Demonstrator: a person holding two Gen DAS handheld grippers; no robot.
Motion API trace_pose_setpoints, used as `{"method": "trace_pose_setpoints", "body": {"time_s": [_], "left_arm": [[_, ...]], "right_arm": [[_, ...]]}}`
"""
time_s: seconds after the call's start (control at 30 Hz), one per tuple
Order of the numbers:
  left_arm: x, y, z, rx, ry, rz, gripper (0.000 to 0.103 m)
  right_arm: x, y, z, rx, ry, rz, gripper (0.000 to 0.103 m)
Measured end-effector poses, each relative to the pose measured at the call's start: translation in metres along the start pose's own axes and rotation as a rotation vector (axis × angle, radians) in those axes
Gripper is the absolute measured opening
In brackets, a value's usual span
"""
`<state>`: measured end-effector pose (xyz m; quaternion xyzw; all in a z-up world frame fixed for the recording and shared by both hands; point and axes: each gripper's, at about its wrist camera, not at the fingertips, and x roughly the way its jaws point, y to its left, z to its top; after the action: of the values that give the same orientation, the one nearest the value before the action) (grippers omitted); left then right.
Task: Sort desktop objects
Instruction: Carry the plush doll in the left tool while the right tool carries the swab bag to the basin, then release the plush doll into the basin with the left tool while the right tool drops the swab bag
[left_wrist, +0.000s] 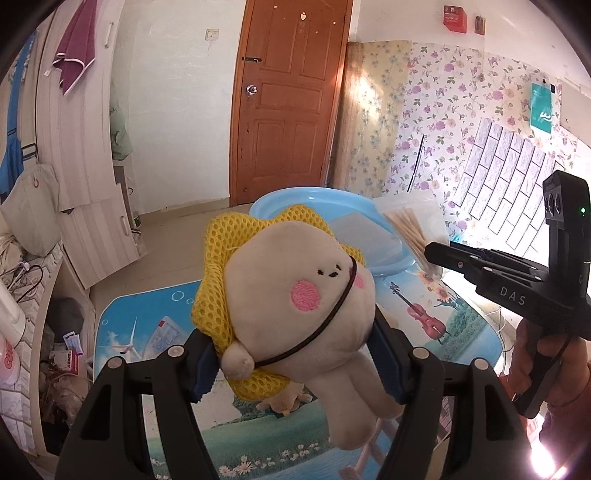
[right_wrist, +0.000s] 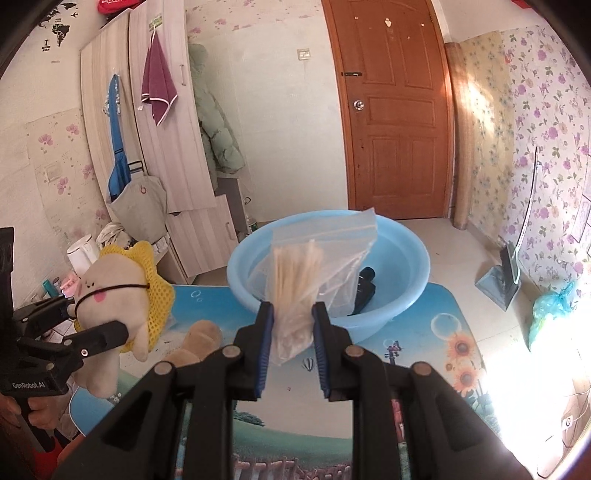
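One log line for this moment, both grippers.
left gripper: shut on plush toy | right gripper: shut on bag of sticks | blue basin: ahead

I see bright daylight flooding from the lower right, blowing out the picture-printed blue surface (right_wrist: 454, 354) there. Fisheye bends and darkens the edges; the middle stays sharp.

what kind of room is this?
Likely a lived-in home room, perhaps a bedroom: wardrobe hung with a towel, wooden door, floral wallpaper.
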<state>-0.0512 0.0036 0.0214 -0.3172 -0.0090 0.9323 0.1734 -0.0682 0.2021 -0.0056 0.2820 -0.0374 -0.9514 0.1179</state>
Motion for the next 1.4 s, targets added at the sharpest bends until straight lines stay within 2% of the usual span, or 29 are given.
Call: {"method": "trace_pose_setpoints", "body": {"time_s": [0.33, 0.57, 0.67, 0.8, 1.07, 1.27, 1.37, 1.4], "left_arm": [[0.056, -0.021, 0.037, 0.032, 0.015, -0.032, 0.070], [0.098, -0.029, 0.051, 0.037, 0.049, -0.056, 0.071], [0.115, -0.031, 0.059, 0.050, 0.054, -0.072, 0.075], [0.133, -0.034, 0.069, 0.068, 0.062, -0.042, 0.077], [0.148, -0.023, 0.073, 0.059, 0.076, 0.007, 0.088], [0.155, -0.015, 0.069, 0.068, 0.097, 0.040, 0.089], [0.155, -0.009, 0.068, 0.035, 0.108, 0.037, 0.089], [0.153, -0.009, 0.069, 0.031, 0.102, 0.034, 0.089]], "right_arm": [[0.020, -0.035, 0.007, 0.069, 0.013, -0.043, 0.021], [0.031, -0.052, 0.008, 0.090, 0.022, -0.058, 0.021], [0.036, -0.058, 0.009, 0.094, 0.026, -0.066, 0.021], [0.044, -0.065, 0.009, 0.115, 0.035, -0.064, 0.021], [0.063, -0.064, 0.015, 0.106, 0.045, -0.043, 0.021], [0.091, -0.060, 0.017, 0.098, 0.085, -0.042, 0.024], [0.097, -0.058, 0.016, 0.093, 0.106, -0.064, 0.028], [0.095, -0.057, 0.015, 0.093, 0.105, -0.058, 0.033]]}}
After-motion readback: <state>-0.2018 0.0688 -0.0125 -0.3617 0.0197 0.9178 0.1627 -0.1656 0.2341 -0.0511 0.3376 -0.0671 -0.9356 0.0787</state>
